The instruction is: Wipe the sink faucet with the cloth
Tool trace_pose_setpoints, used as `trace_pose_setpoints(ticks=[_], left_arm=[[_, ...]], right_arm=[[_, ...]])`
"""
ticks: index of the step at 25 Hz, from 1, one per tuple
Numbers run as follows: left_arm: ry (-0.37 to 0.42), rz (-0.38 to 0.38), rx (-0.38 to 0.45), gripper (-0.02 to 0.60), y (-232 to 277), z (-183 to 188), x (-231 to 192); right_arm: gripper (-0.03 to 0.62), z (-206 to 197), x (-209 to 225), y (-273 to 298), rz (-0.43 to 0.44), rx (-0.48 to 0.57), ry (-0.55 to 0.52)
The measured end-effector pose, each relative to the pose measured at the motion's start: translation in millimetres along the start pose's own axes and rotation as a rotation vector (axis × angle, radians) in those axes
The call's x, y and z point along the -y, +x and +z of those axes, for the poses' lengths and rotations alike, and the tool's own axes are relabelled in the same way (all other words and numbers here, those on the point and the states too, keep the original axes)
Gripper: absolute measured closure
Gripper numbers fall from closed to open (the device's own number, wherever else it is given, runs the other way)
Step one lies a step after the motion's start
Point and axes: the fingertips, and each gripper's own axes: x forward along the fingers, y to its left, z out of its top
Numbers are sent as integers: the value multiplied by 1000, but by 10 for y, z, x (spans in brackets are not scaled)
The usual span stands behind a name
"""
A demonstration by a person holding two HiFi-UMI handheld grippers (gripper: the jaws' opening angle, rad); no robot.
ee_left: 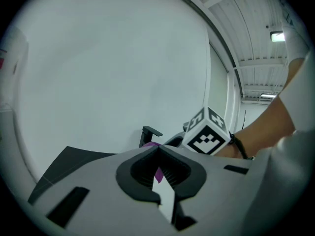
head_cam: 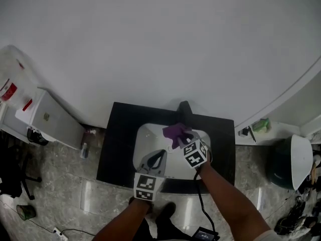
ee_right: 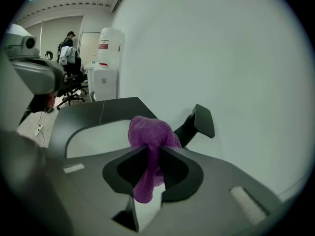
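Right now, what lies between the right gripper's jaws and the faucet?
Only the purple cloth, clamped in the right gripper, its bunched end before the black faucet; the right gripper view shows this.

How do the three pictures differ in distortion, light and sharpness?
Head view: even, soft light; the wall edge at right appears bowed by the wide lens. Left gripper view: round fisheye frame with black corners; the bright ceiling lamp glares. Right gripper view: same fisheye; the crumpled purple fabric cloth and the matte black angled faucet look sharp.
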Motion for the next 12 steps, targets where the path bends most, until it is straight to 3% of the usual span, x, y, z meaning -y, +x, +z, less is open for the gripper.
trace_pose_setpoints(ticks=[3, 6, 9, 12], left_arm=[[1, 1, 1, 577, -10, 28, -30], [11, -7, -1, 577, -16, 46, -23], [21, -8, -9, 577, 11, 32, -29], [30, -2, -24, 577, 59, -13, -11]], right_arm=[[520, -225, 92, -142, -21, 35, 110], [520, -393, 509, -217, -57, 129, 329], [520, -335, 851, -117, -2, 244, 513], [519, -238, 836, 79, 89, 278, 543]])
